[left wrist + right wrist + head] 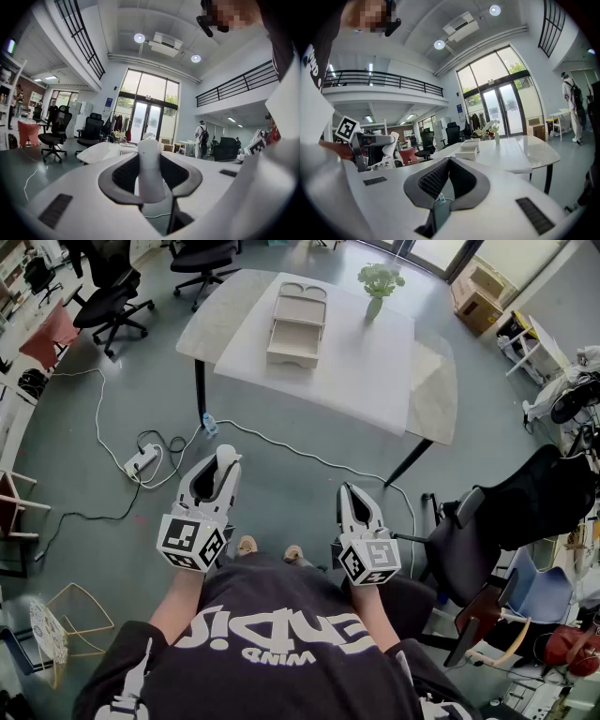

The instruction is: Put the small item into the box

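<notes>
though far from table edge (309,399), left fingers (123,174) tight on small item (150,164), right fingers (433,180) together

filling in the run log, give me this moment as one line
left gripper: shut on white item | right gripper: shut, empty | box: on table, away from both grippers

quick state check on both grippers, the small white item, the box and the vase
left gripper: shut on small white item
small white item: upright between the left jaws, not yet in the box
right gripper: shut, empty
box: on the table, looks open
vase: upright on the table, apart from the box
</notes>
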